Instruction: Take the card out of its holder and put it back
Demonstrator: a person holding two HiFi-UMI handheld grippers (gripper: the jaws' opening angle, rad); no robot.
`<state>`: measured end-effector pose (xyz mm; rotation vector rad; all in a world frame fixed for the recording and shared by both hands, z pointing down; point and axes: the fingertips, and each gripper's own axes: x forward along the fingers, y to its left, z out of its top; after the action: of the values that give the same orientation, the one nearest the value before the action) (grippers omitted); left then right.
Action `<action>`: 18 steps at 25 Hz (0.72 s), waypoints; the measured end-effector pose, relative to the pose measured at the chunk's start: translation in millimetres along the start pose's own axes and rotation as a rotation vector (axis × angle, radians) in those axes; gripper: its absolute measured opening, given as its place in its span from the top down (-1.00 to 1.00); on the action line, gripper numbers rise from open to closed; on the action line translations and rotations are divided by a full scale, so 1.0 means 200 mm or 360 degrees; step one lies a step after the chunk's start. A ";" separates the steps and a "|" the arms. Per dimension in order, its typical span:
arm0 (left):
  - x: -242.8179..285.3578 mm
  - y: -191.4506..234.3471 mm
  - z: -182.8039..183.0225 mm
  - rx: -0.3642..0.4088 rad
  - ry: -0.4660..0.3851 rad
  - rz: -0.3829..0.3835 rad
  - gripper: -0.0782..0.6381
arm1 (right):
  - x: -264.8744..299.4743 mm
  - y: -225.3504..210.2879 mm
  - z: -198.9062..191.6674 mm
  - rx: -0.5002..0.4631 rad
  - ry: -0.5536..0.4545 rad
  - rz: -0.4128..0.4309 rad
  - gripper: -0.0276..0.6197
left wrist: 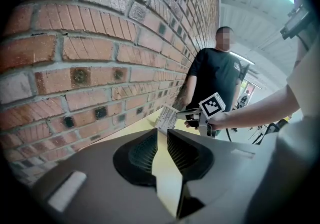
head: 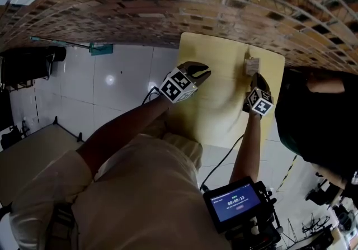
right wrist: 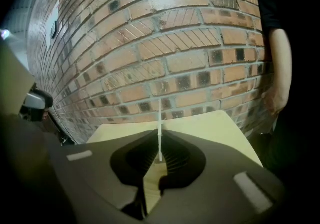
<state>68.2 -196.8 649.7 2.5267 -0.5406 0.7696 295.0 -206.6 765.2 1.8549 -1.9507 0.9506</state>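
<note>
Yellow table (head: 215,114) by the brick wall (right wrist: 165,42) was where the right gripper (right wrist: 160,142) pinched the white card (right wrist: 160,125) tight near the wall end, while the left gripper (left wrist: 162,144) sat empty, jaws slightly apart.

Head view: from above the person, aimed steeply down on the yellow table (head: 218,120), the brick wall (head: 168,3) across the top and the tiled floor (head: 112,86) at left; both tools sit mid-frame at arm's length.
Left gripper view: rides on the left gripper (left wrist: 161,140), low over the table, facing along the wall toward the right gripper (left wrist: 181,114) and a bystander (left wrist: 215,72) further off.
Right gripper view: rides on the right gripper, facing the wall squarely from close by, across the table's far edge.
Shared: table and wall in all three; the card (head: 251,65) shows in every view, edge-on in the right gripper view.
</note>
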 end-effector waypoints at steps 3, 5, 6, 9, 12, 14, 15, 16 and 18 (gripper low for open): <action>0.01 -0.02 -0.01 0.0009 0.0011 -0.0011 0.55 | 0.00 0.01 -0.01 0.0005 -0.0011 -0.0004 0.88; 0.01 -0.03 -0.02 0.0015 0.0015 -0.0016 0.55 | 0.00 0.00 -0.01 0.0000 -0.0021 -0.0013 0.88; 0.01 -0.03 -0.02 0.0018 0.0014 -0.0018 0.55 | -0.01 0.00 -0.01 -0.0003 -0.0026 -0.0019 0.88; 0.00 -0.04 -0.01 0.0022 0.0011 -0.0023 0.55 | -0.01 0.00 -0.01 -0.0014 -0.0038 -0.0034 0.88; 0.00 -0.04 0.01 0.0035 0.0010 -0.0022 0.55 | -0.02 0.00 0.02 -0.0017 -0.0055 -0.0037 0.88; 0.00 -0.04 0.01 0.0038 0.0011 -0.0021 0.55 | -0.03 0.02 0.03 -0.0010 -0.0058 -0.0033 0.88; 0.00 -0.04 0.01 0.0040 0.0012 -0.0021 0.55 | -0.04 0.02 0.03 -0.0006 -0.0057 -0.0031 0.88; -0.01 -0.05 0.00 0.0042 0.0013 -0.0020 0.55 | -0.04 0.02 0.02 -0.0004 -0.0058 -0.0032 0.88; -0.01 -0.05 0.00 0.0046 0.0013 -0.0020 0.55 | -0.04 0.01 0.02 -0.0002 -0.0063 -0.0040 0.88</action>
<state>71.5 -188.9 644.9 2.5498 -0.5144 0.7878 295.3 -202.3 756.8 1.9072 -1.9457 0.9118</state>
